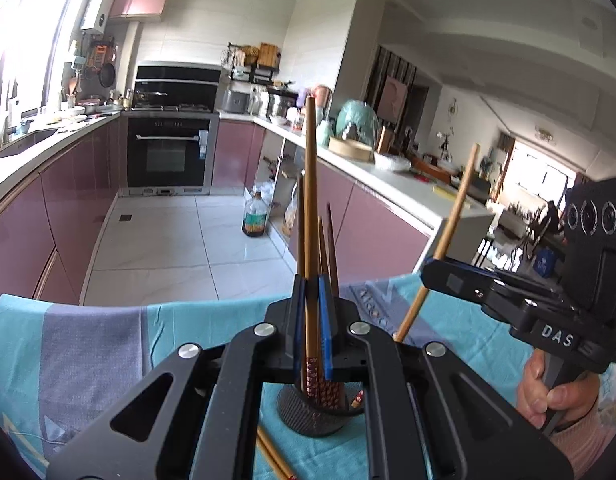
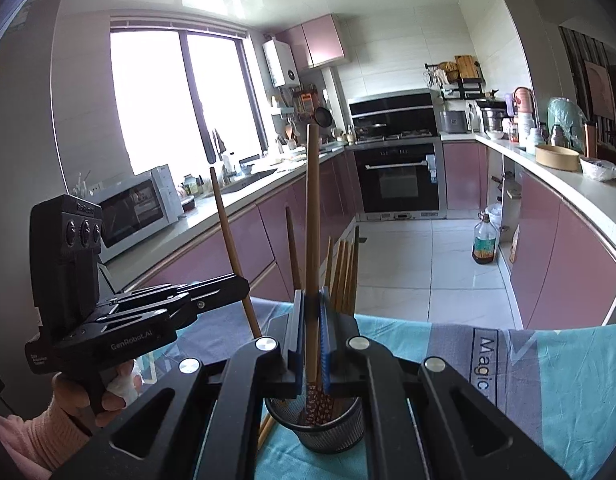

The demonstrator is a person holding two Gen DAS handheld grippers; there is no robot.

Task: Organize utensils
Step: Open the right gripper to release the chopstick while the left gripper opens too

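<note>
Two claws, one mesh holder [image 2: 320, 424].
Each claw [image 1: 312, 312] grips one chopstick [image 1: 311, 200]; about six chopsticks stand in the holder, two lie loose.

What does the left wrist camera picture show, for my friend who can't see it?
The left gripper pinches a brown chopstick upright over a black mesh holder of chopsticks on a blue tablecloth. The right gripper holds another chopstick.

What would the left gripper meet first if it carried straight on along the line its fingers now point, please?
Probably nothing close. The left gripper points out over the far edge of the blue cloth toward open kitchen floor; its own chopstick fills the gap. The mesh holder sits below that line, though depth is unclear.
</note>
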